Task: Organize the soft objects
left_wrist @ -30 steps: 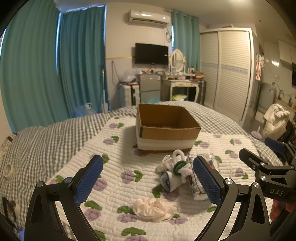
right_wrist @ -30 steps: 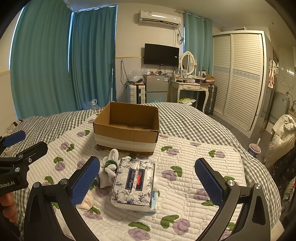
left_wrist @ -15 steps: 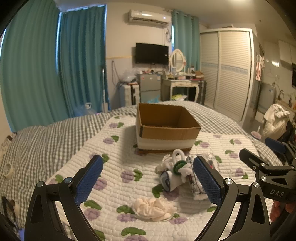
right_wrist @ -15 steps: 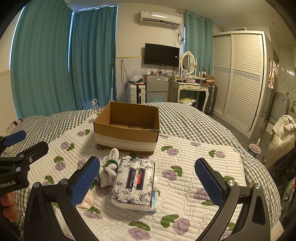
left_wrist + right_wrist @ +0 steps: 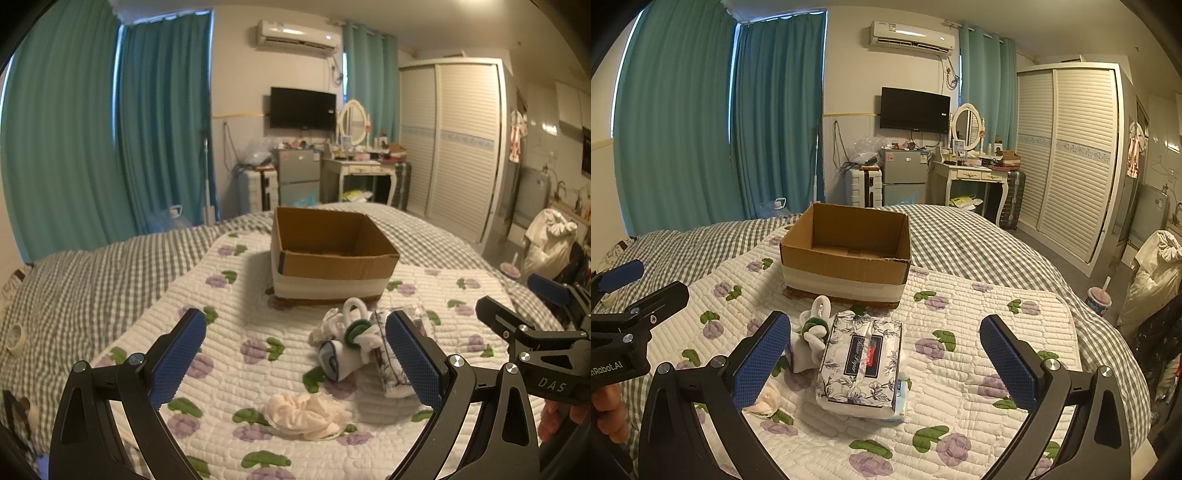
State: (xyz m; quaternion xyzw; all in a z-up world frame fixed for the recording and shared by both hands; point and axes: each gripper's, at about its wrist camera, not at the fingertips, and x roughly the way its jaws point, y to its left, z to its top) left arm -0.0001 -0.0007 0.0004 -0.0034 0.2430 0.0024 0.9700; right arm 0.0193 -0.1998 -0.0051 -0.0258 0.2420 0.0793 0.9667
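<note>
An open, empty cardboard box (image 5: 332, 254) (image 5: 846, 254) stands on the quilted bed. In front of it lie a floral tissue pack (image 5: 860, 363) (image 5: 388, 354), a white soft toy with a green ring (image 5: 351, 334) (image 5: 812, 332) and a cream scrunchie (image 5: 306, 410) (image 5: 766, 400). My left gripper (image 5: 295, 360) is open and empty above the quilt, near the scrunchie. My right gripper (image 5: 886, 363) is open and empty, hovering over the tissue pack.
The flowered quilt (image 5: 960, 369) lies over a checked bedspread (image 5: 92, 273). A tape roll (image 5: 14, 334) sits at the bed's left. A drink cup (image 5: 1097, 299) and a laundry bag (image 5: 1152, 273) stand on the floor to the right.
</note>
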